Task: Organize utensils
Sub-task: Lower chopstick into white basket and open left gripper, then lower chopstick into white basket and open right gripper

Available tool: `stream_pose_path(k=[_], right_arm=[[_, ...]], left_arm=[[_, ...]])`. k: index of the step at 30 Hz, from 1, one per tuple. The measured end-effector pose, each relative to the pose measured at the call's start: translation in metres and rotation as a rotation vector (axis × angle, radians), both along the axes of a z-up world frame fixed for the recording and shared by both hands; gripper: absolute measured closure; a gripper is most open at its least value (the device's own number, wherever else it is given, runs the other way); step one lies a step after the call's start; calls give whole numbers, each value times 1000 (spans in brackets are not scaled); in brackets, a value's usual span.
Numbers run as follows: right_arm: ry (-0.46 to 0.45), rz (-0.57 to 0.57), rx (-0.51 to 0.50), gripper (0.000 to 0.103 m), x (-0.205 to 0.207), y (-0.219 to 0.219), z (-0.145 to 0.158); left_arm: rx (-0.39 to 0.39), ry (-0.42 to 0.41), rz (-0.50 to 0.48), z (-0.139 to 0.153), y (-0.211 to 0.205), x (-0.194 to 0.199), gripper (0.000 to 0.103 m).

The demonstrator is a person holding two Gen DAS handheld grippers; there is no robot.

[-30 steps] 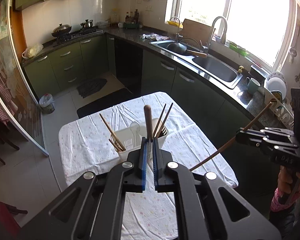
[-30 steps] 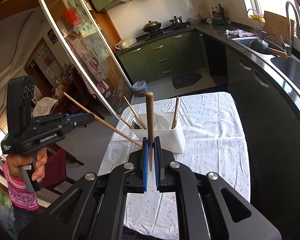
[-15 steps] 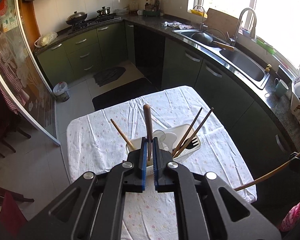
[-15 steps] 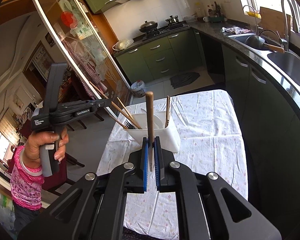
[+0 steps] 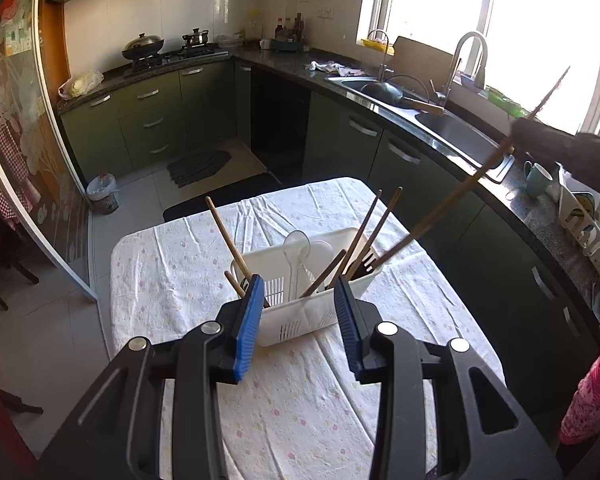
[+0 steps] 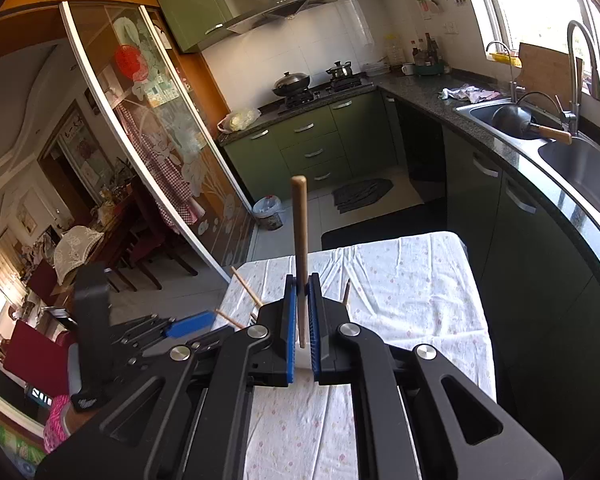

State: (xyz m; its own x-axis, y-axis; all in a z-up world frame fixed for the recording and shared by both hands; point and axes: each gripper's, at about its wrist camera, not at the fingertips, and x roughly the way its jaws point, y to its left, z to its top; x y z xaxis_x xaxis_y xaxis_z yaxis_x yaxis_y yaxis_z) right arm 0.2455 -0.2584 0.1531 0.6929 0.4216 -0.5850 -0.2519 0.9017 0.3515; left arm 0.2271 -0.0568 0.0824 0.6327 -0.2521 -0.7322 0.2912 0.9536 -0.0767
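- Kitchen tabletop (image 5: 400, 320): bare cloth around caddy (image 5: 300, 312) near far edge.
- Left gripper (image 5: 300, 312): fingers opening, empty.
- Right gripper (image 6: 302, 316): fingers clamping wooden handle (image 6: 300, 232).

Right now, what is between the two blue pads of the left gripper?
In the left wrist view, nothing is gripped: the opening left gripper frames the near wall of the white utensil basket, beyond its pads, with a brown chopstick leaning inside.
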Motion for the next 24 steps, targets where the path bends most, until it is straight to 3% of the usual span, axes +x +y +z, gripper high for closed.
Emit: stream_pose_path(k=[7,14,21,23,24], right_arm=[[78,-17,-75,96,49,27,-37],[152,19,-145,96,74,57,-97],[193,51,-168,95,84,72,-139],[190,49,-165,72,84,73,-145],[184,48,-165,67,83,73,-146]], left_arm=[[-53,-79,-45,-22,15,-65,63],[-72,-168,16,-48,36,-111,58],[-92,-257,60,-51,42,-142,42],[-76,-299,77,-49,41,-151,33],[-69,-321,85,-49,41,-155,29]])
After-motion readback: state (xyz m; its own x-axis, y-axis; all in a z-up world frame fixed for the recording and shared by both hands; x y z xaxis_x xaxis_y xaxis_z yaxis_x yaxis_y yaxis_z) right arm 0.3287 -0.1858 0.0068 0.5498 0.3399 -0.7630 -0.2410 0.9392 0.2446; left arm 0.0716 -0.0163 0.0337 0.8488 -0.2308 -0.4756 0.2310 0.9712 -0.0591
